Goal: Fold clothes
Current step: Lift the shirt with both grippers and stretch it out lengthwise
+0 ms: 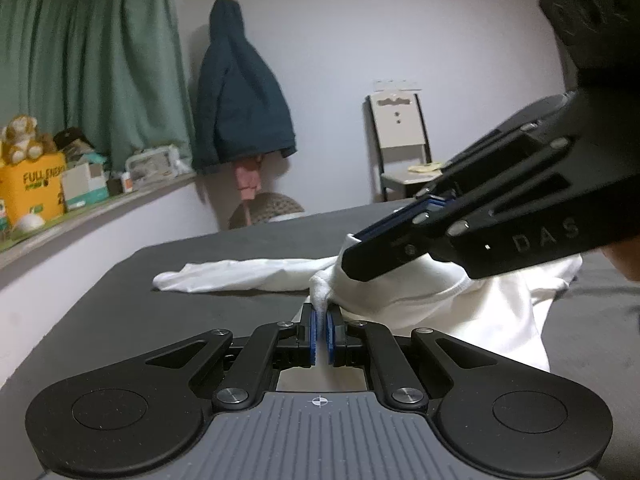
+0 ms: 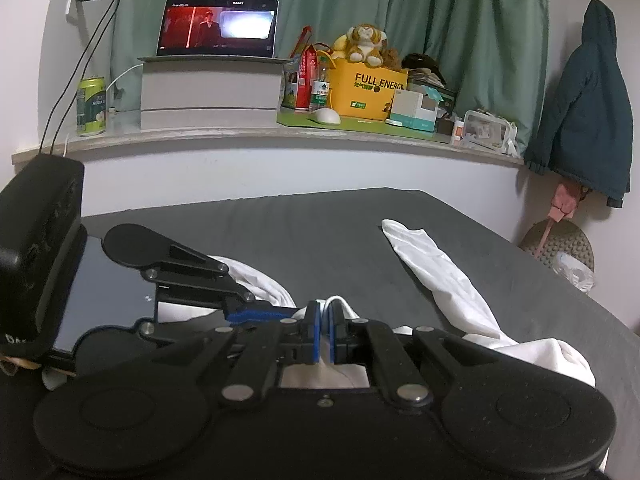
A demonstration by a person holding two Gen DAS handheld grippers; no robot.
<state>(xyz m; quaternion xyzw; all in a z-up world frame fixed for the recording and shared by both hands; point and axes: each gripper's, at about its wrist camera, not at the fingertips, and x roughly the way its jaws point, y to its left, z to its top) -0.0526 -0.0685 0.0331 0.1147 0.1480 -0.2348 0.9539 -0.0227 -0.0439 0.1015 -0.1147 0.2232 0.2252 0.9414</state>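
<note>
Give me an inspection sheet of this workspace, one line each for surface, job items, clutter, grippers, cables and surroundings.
Surface: dark grey bed sheet, lightly wrinkled.
Job's things: white long-sleeved garment, bunched; one sleeve stretched out flat across the sheet.
Clutter: nothing seen on the bed besides the garment.
Grippers: left gripper and right gripper both shut on white fabric, close together.
Cables: two black leads hang from a wall charger; a white cable lies on the ledge.
Surroundings: ledge with tablet playing video, yellow box, plush toy, green can; green curtain; hanging dark jacket; chair.
</note>
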